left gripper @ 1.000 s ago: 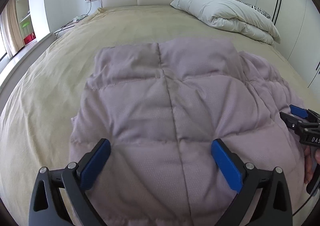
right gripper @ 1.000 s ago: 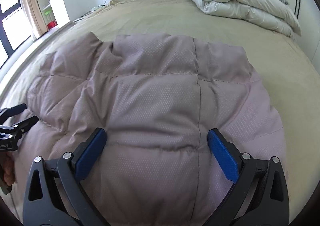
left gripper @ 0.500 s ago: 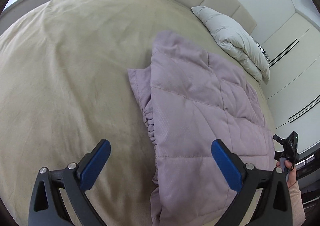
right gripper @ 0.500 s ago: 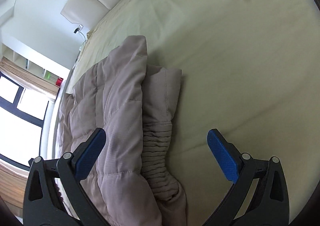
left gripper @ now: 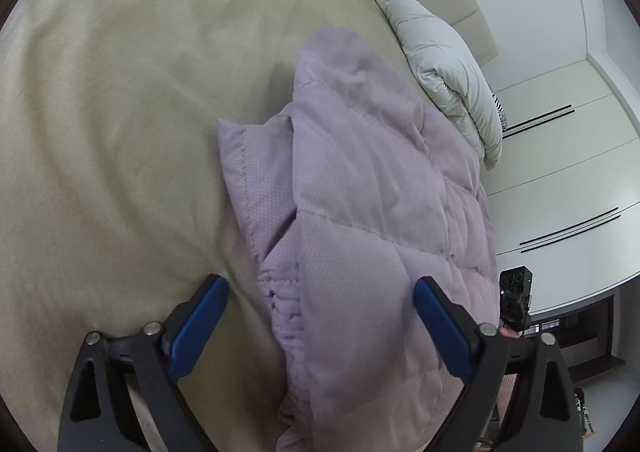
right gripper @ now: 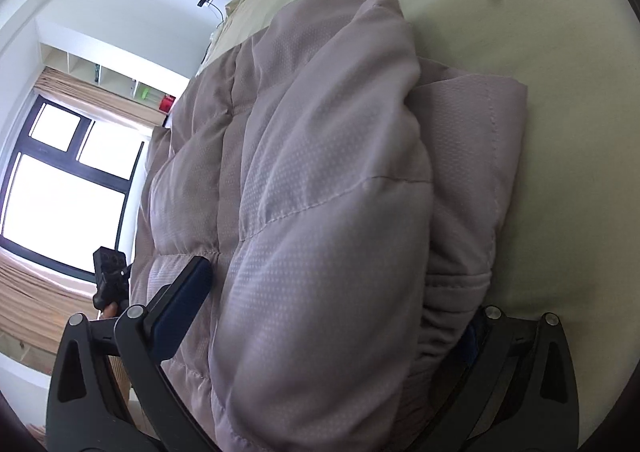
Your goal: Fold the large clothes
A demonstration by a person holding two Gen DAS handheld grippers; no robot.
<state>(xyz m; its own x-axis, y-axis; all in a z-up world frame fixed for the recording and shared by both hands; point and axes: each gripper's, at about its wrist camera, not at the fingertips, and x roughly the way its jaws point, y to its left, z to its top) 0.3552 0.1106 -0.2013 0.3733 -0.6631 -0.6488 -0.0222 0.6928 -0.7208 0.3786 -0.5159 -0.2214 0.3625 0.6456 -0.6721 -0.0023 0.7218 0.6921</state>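
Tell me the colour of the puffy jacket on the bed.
Pale lilac-pink, quilted jacket; shows best in the left wrist view.

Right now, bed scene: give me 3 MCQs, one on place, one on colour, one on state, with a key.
1. Where does the puffy jacket lie?
A. on the bed
B. on the floor
C. on a chair

2. What colour are the left gripper pads?
A. red
B. blue
C. green

3. What sits between the right gripper pads?
A. nothing
B. the pillow
C. a thick jacket fold

Key: 1 A, beige bedding surrounds it. 2 B, both pads show blue. 3 C, the quilted bulk fills the gap, hiding the far pad.
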